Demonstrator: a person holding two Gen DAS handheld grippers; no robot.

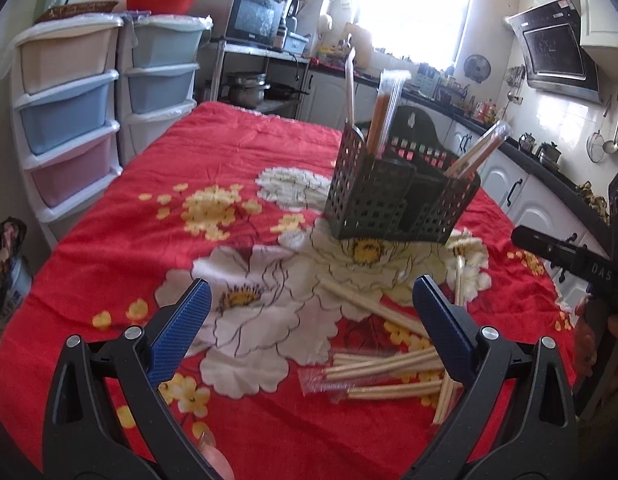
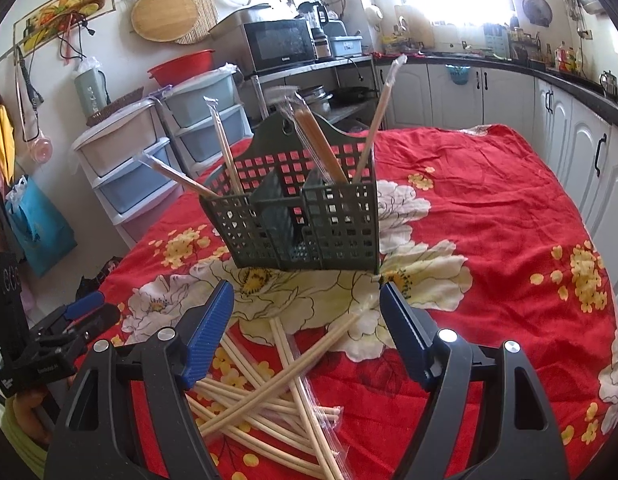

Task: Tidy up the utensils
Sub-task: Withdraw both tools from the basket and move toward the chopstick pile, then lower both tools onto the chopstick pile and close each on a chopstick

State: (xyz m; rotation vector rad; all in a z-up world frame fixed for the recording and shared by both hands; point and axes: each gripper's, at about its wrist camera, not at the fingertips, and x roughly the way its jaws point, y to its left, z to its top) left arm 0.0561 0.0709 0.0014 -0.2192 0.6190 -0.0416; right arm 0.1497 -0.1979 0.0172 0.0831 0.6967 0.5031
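Caddy [image 2: 305, 220]: dark perforated plastic, divided compartments, upright mid tabletop [image 2: 489, 208] on red floral cloth. Holds several wrapped chopsticks [image 2: 225, 148], all leaning. Loose chopsticks [image 2: 269, 396] piled criss-cross in front of the caddy, some in clear sleeves.

R gripper [image 2: 307, 316]: jaws spread, empty, over pile. L gripper [image 1: 311, 304]: jaws spread, empty.

L view only: range hood [image 1: 557, 48]. R view only: cutting board [image 2: 165, 14] on wall.

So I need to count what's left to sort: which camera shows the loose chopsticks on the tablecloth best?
The right wrist view: the loose chopsticks lie crisscrossed between its open fingers, mostly unobstructed. The left wrist view shows them blurrier, partly hidden behind a finger.
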